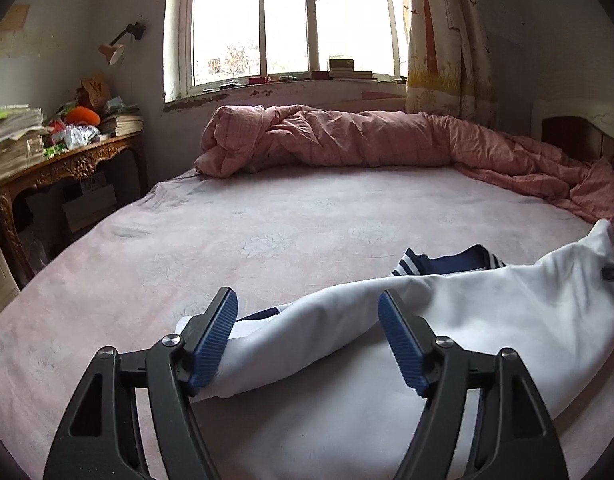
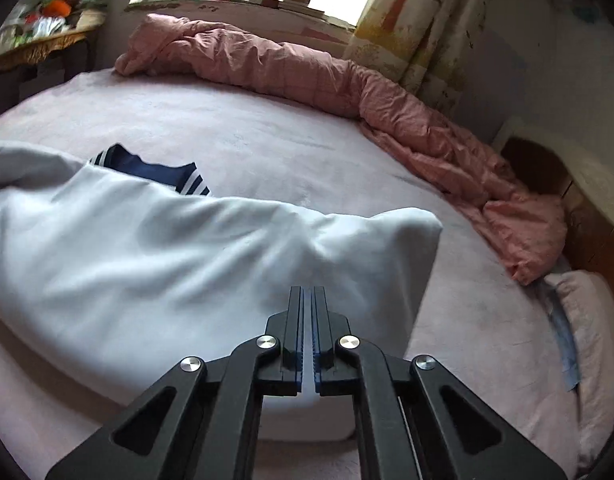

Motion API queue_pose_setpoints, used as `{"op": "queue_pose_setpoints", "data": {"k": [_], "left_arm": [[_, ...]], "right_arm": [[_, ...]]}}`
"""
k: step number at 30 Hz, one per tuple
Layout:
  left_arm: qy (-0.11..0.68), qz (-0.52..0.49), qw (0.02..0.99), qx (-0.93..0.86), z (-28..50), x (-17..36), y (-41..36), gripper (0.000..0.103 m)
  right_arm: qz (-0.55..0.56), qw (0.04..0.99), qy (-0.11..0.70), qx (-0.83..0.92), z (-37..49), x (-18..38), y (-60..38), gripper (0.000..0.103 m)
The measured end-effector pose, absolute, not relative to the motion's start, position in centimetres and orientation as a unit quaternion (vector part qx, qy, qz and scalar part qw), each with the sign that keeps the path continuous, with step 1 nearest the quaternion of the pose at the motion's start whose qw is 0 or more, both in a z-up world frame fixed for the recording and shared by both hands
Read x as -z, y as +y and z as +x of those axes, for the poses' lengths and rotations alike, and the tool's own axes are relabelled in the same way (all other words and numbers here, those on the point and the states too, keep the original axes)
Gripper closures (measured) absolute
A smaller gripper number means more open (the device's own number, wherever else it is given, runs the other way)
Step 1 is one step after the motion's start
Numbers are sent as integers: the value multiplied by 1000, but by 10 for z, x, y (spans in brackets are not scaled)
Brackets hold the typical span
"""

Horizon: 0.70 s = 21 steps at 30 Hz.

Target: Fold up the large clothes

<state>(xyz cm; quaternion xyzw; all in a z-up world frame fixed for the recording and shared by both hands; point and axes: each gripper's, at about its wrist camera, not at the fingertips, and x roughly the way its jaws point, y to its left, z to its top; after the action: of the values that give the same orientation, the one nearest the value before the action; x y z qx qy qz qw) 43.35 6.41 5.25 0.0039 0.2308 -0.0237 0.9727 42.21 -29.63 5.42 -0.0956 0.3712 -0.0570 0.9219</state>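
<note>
Here, left hand-held gripper (image 1: 307, 312): jaws stand wide apart above the garment, the blue ribbed pads (image 1: 399, 344) gripping nothing; a fold of white cloth runs under and between them, and whether the left pad brushes it cannot be told.
Right hand-held gripper (image 2: 307, 292): jaws pressed together with only a thin slit between the blue pads; the tips sit over the white cloth, and whether any cloth is pinched in the slit cannot be told.
Garment (image 1: 487, 312): a large white top with a navy collar (image 1: 447, 262) edged in white stripes, lying on the near part of the bed, partly doubled over so the collar peeks out behind the white fold; one corner (image 2: 423, 220) stands raised and puffed.
Bed (image 1: 287, 216): covered in a pale pink sheet, mostly bare beyond the garment.
Quilt (image 1: 347, 140): pink, rumpled, heaped along the far edge under the window (image 1: 291, 20) and trailing down the right side.
Curtain (image 1: 439, 40): tree print, right of the window.
Side surface (image 1: 67, 164): carved wood, left of the bed, piled with papers and clutter.
Wall lamp (image 1: 115, 50): mounted above that surface.
</note>
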Motion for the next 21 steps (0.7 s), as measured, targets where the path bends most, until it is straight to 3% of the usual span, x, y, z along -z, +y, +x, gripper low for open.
{"op": "queue_pose_setpoints", "data": {"k": [3,5,8,10,13,15,16,17,18,21], "left_arm": [[254,-11,967,17,435,-62,75,32],[281,12,959,20,442,-58,75,41],[333,35,942,-12,458,-35,74,51],[355,20,935,1,464,-27,76,52],[344,52,936,-47,471,-22,78,50],[336,47,931,-137,490,-14,97,41],[338,30,926,-164,497,-11,109,44],[342,7,925,-163,500,-10,120,55],[344,-19,928,-145,498,-11,130,59],[324,-57,939,-103,480,-25,144,59]], "right_arm": [[-9,913,405,53,456,-37,-333,99],[26,904,420,69,469,-18,-356,102],[36,904,409,117,478,-3,-373,103],[28,903,411,119,482,4,-378,103],[57,907,407,95,482,5,-389,103],[69,908,405,85,482,5,-394,103],[74,909,403,80,481,4,-396,103],[75,910,400,79,481,3,-397,102],[72,911,398,79,477,2,-395,102],[39,916,391,88,469,-3,-387,102]]}}
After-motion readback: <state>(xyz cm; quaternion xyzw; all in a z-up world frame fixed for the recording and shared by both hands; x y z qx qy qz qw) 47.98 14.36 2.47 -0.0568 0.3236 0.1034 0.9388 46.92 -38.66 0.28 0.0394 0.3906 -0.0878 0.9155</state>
